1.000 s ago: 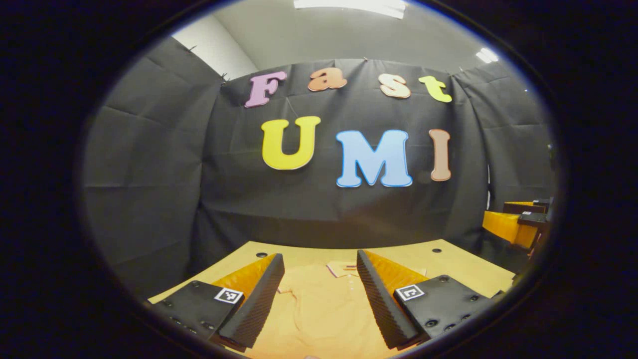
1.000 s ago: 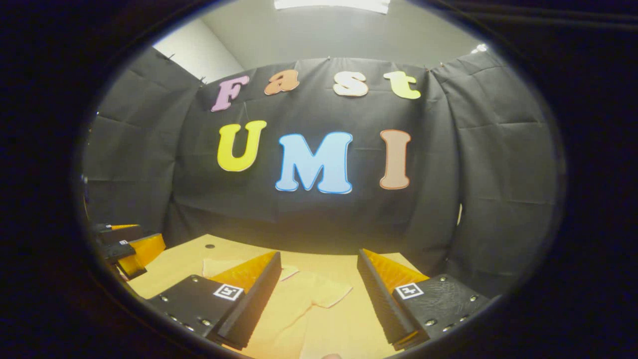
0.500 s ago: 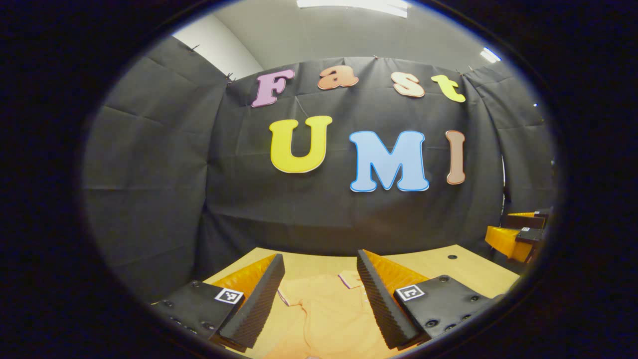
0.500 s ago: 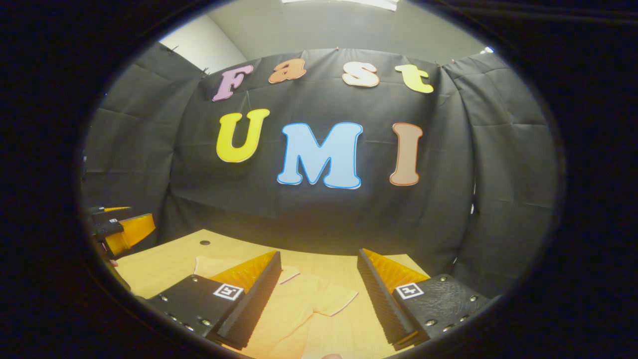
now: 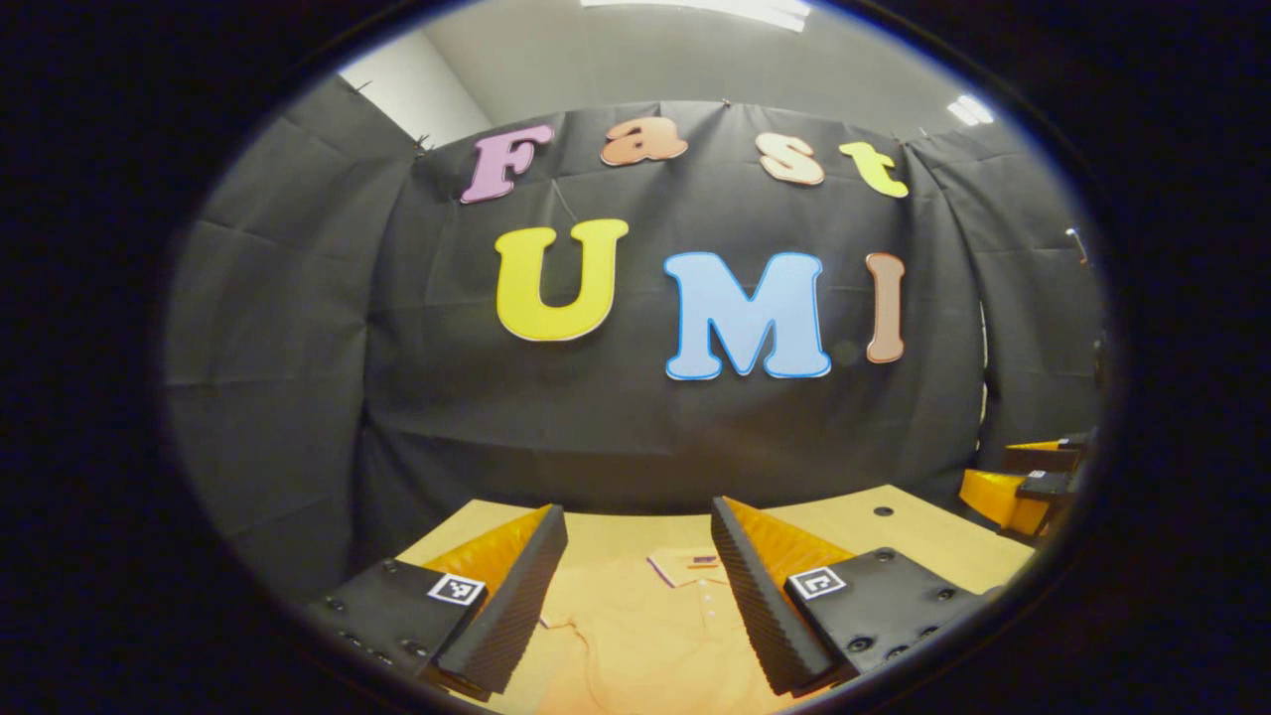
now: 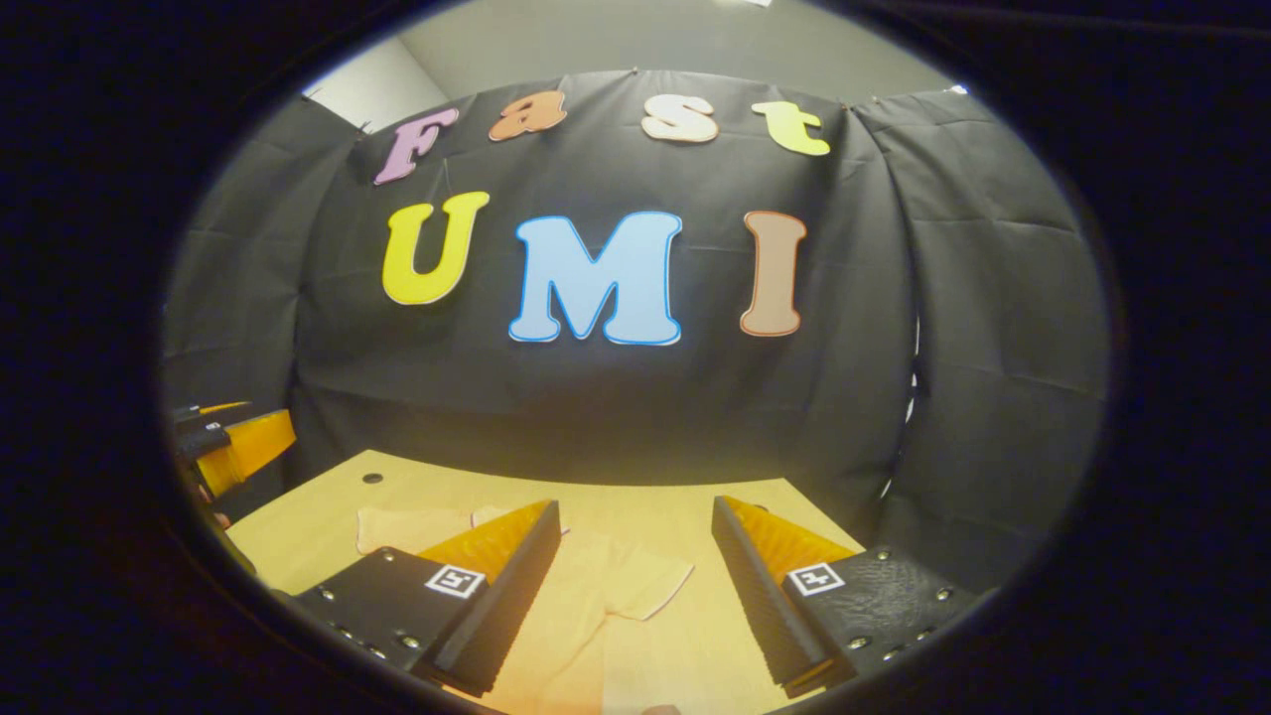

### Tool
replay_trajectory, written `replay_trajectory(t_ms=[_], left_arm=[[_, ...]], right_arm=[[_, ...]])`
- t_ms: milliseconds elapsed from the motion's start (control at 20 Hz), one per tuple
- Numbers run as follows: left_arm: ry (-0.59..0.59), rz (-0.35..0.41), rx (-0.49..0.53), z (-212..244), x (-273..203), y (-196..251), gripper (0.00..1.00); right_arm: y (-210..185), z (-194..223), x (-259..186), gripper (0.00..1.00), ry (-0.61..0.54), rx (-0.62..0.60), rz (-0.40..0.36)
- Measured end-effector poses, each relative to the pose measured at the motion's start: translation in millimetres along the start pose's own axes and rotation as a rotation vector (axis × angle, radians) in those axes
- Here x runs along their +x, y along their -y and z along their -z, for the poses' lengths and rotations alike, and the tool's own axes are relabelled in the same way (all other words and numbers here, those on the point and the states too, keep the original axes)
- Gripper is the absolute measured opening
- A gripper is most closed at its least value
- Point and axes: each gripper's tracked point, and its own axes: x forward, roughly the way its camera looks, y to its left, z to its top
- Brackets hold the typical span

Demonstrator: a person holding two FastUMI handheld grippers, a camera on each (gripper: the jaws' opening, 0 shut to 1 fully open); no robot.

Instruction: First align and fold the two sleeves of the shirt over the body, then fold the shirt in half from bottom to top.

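While both hang above the counter (image 5: 923,541), the left claw (image 5: 635,596) and the right claw (image 6: 635,596) stand spread wide, gripping nothing. The shirt (image 5: 635,636) lies flat on the counter below them, its collar (image 5: 685,566) toward the wall and one sleeve (image 6: 645,586) spread out sideways.

Orange collared shirt (image 5: 635,636) flat on table (image 5: 933,541)

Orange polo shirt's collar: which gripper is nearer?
Left. The left gripper hangs open with the orange polo shirt's collar between its fingers. The right gripper is open over the short sleeve, off to the side on the wooden table.
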Motion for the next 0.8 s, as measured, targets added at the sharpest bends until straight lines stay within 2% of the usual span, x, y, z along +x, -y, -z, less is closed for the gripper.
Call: replay_trajectory(t_ms=[300,800], left_arm=[[-0.023,0.007,0.004,10,9,-7,0.95],[-0.057,-0.024,-0.009,18,12,-15,0.96]], right_arm=[[1,26,42,0.96,-0.090,-0.010,0.016],[10,109,122,0.95,-0.335,0.021,0.028]])
